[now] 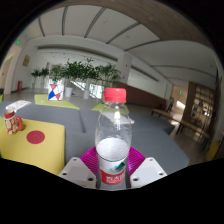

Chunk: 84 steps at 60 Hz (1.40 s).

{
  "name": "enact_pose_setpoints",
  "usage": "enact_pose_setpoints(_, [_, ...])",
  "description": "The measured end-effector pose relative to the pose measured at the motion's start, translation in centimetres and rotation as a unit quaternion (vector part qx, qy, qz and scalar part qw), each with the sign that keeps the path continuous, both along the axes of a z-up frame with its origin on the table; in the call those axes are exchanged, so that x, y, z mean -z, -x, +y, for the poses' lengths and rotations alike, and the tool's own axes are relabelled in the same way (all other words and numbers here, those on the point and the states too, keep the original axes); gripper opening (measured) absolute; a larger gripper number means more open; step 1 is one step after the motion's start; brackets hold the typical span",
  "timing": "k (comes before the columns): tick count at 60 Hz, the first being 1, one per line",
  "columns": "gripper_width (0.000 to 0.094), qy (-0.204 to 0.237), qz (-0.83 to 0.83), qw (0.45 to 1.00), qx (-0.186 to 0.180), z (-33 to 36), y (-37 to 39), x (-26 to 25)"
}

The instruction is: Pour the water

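A clear plastic bottle (114, 140) with a red cap (115, 95) and a red and white label stands upright between the two fingers of my gripper (113, 172). The magenta pads (89, 161) press against the bottle's lower part on both sides. The gripper is shut on the bottle and holds it above a grey table (75, 125). The bottle's base is hidden by the fingers.
A yellow table (25, 145) with a red circle (36, 137) and small condiment bottles (11, 121) stands to the left. More yellow tables (52, 100) and green plants (75, 72) lie further back. Wooden benches (172, 118) are to the right.
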<state>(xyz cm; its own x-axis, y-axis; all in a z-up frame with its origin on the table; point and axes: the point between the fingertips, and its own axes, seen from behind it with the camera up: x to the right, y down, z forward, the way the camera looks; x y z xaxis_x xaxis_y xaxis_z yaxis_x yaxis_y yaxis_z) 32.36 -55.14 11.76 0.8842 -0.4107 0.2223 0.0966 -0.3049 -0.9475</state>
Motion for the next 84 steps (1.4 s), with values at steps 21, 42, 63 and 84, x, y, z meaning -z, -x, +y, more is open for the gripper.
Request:
enact_pose_setpoints(21, [0.033,-0.004,-0.457,0.889,0.014,6.8,9.3,-23.1])
enact_pose_setpoints(42, [0.033,0.044,-0.792,0.599,-0.112,18.2,28.7,-21.2])
enact_pose_setpoints(63, [0.0329,0.057,-0.864,0.461,-0.195,21.0,33.9,-12.6])
enact_pose_setpoints(84, [0.0332,-0.096,-0.443,0.865,-0.214,15.6,29.3,-23.4])
